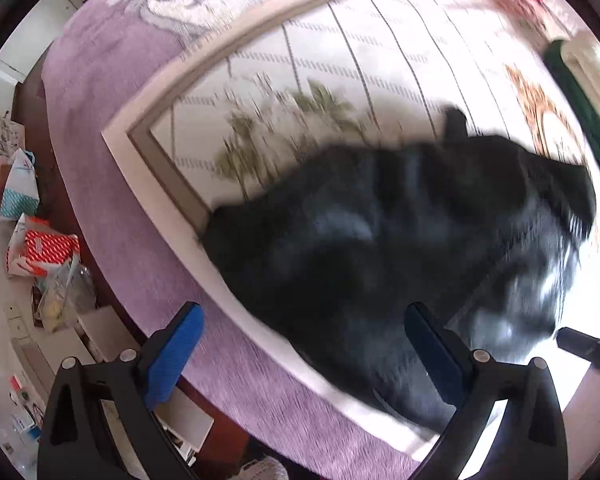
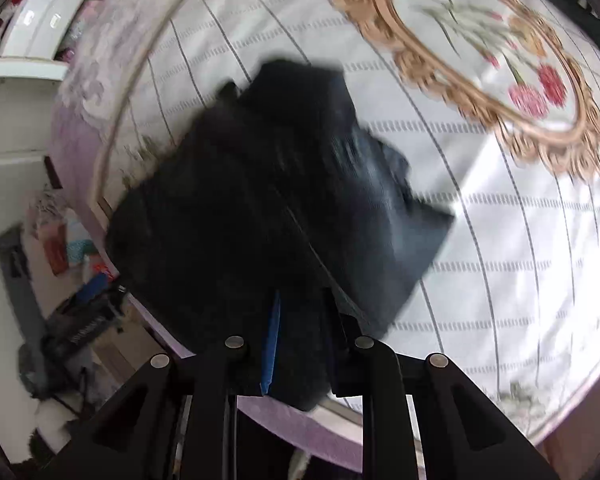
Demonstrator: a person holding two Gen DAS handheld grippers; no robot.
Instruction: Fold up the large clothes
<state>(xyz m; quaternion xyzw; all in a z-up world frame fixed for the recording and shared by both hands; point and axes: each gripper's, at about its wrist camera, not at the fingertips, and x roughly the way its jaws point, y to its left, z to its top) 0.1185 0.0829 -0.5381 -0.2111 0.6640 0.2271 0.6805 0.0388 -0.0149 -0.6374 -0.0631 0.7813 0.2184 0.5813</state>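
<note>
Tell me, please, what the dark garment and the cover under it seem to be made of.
Garment: probably a thick, soft matte fabric; it drapes and bunches, though blur hides the weave. Cover: likely woven cloth, matte white, with printed or stitched lines and a floral medallion.

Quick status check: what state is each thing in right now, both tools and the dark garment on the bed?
Left tool: open, empty, above the garment's near edge.
Right tool: shut on a fold of the garment.
Dark garment: bunched and partly folded on the bedspread, one edge gripped.
Bedspread: spread flat under the garment.
</note>
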